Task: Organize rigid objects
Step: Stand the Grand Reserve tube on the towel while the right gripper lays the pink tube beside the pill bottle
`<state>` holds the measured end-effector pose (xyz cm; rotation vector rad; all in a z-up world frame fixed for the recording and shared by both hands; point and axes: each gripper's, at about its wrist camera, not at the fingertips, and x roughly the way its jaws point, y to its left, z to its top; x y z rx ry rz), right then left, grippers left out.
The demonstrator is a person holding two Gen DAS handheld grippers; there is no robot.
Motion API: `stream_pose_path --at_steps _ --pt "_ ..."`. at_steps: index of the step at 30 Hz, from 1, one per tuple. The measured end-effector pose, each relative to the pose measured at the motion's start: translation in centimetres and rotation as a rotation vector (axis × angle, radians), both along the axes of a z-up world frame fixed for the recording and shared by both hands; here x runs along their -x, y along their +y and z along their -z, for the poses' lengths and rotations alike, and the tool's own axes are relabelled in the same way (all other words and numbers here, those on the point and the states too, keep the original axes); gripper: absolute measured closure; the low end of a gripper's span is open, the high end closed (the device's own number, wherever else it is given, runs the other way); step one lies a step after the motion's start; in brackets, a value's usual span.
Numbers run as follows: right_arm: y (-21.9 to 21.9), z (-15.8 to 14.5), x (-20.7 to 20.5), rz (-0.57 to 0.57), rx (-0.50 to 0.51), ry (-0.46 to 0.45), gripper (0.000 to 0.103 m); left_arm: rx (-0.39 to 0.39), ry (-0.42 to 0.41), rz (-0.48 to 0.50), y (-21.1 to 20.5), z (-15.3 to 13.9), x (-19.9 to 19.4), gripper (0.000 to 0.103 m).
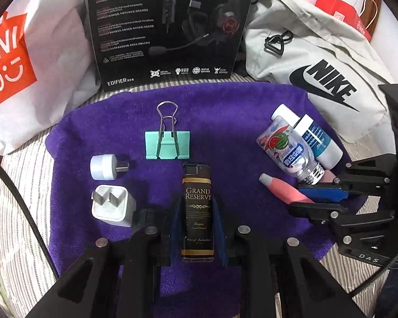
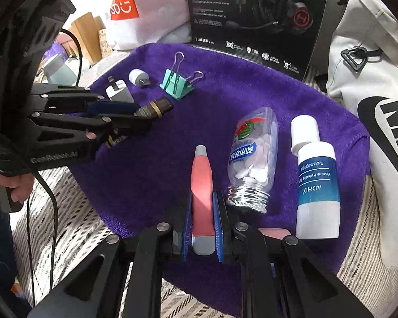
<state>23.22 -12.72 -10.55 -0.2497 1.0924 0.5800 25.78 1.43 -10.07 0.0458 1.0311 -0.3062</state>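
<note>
**Purple towel, both grippers loaded**

Purple towel (image 1: 225,111) covers the striped bed surface and serves as my sorting mat. My left gripper (image 1: 198,220) has its fingers clamped on the black-and-gold lighter (image 1: 198,212), held lengthwise so it points to 12 o'clock, toward the mint binder clip (image 1: 168,145). At 9 o'clock of the lighter sit the white charger plug (image 1: 112,208) and the small white adapter (image 1: 106,167), well apart from each other, which reads as a row of small hardware.

My right gripper (image 2: 202,225) has its fingers closed on the pink-and-grey pen-shaped tube (image 2: 201,185), gripped near its base. At its 3 o'clock lie the clear candy bottle (image 2: 252,159) and, beyond it, the blue-and-white lotion bottle (image 2: 317,182); I judge the tube belongs with that group.
</note>
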Motion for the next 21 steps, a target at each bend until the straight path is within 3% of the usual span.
stream_pose_path --at_steps 14,21 --pt "0.25 0.02 0.50 -0.024 0.009 -0.029 0.087 -0.015 -0.001 0.014 -0.50 0.61 -0.12 0.080" --pt "0.04 -0.08 0.74 -0.028 -0.010 -0.012 0.079 0.000 -0.003 0.019 -0.26 0.55 0.30 0.079"
